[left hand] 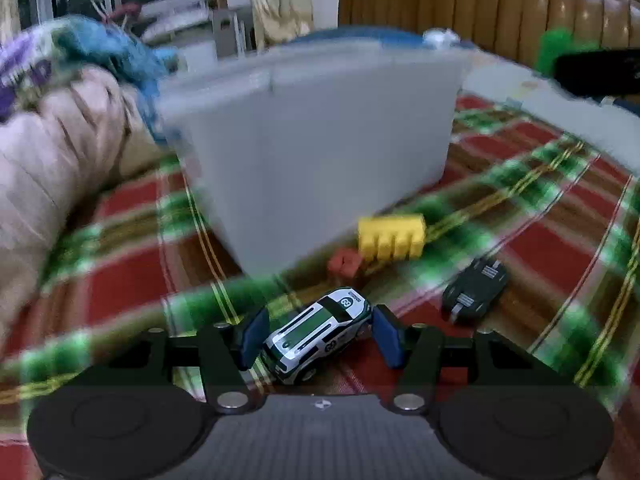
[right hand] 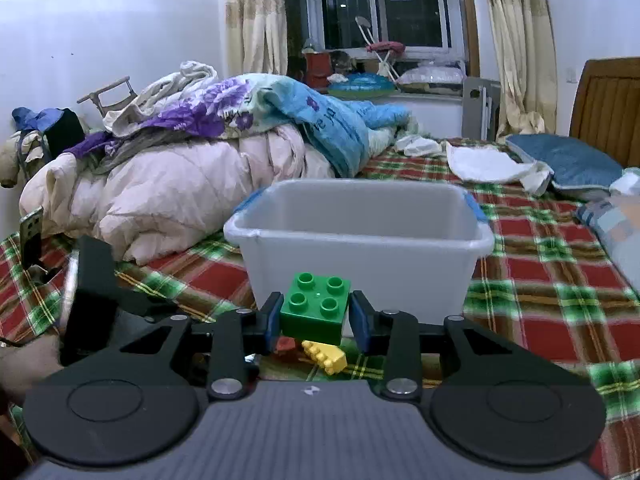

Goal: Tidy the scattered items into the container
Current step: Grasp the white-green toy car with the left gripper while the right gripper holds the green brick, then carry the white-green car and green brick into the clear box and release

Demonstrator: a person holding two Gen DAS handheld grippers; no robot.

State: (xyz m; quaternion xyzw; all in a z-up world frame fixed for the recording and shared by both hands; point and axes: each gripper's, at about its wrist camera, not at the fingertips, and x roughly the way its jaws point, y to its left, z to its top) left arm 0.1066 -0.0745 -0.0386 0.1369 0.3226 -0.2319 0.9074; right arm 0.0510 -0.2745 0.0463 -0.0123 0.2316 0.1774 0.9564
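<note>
Right tool: the right tool [right hand: 316, 322] was clamped on a green four-stud brick [right hand: 316, 307], its blue pads against the brick's two sides, carried clear of the bed.
Left tool: the left tool [left hand: 318, 338] bracketed a white-and-green toy car [left hand: 316, 336]; the left pad seemed to touch it, the right pad stood just off it, so whether it gripped could not be told.
Step in hand: judged to be carrying pieces to the white bin [right hand: 360, 252].
Next move: the brick likely needed lifting above the rim and forward before release; the car needed a firm squeeze first.
Bin: straight ahead of the right tool, open-topped, no contents visible.
Left over: a yellow brick [left hand: 391, 238], a red piece [left hand: 345, 263] and a dark green car [left hand: 474, 291] lay on the plaid bed [left hand: 540, 248], near the bin's foot.
</note>
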